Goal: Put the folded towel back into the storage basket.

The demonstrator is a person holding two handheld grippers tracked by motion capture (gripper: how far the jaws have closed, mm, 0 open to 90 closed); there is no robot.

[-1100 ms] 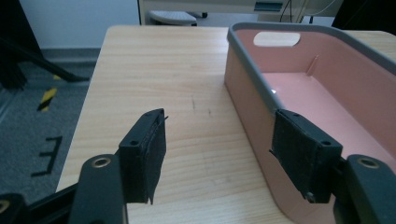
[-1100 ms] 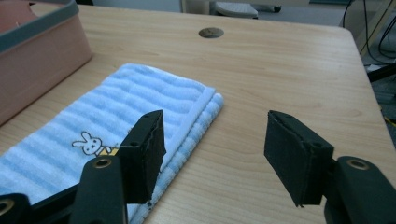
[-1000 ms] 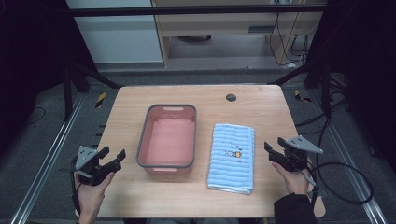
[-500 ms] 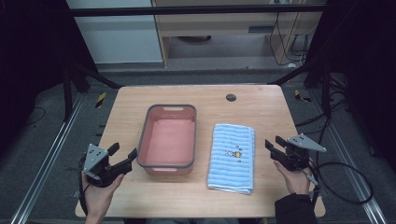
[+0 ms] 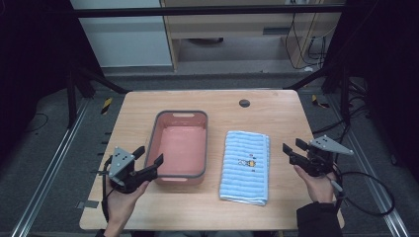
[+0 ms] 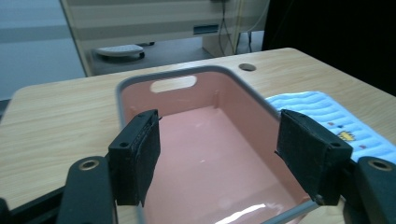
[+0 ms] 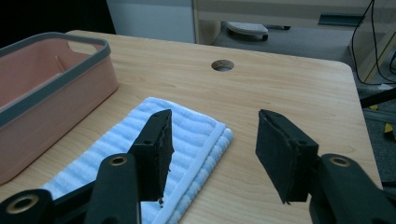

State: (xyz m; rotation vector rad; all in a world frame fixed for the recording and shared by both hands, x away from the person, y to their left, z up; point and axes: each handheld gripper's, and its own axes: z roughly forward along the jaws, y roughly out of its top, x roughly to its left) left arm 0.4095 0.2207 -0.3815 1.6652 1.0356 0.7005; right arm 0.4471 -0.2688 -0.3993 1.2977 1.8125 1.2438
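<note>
Open jaws at a pink tub, lower left of frame.

Left gripper (image 5: pixel 147 164) wide open, empty, straddling near end of tub (image 5: pixel 180 176) (long axis running up-frame); right gripper (image 5: pixel 294 149) also open, empty, just right of folded towel (image 5: pixel 246 165).

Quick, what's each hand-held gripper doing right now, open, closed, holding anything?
Left hand-held gripper: open, holding nothing, at the pink bin's near corner.
Right hand-held gripper: open, holding nothing, beside the folded blue towel.

Pretty dim room: grey floor (image 5: pixel 237 61), a wooden cabinet (image 5: pixel 247 22) behind the worktop's far edge, cables (image 5: pixel 306 34) dangling by the far right corner.
</note>
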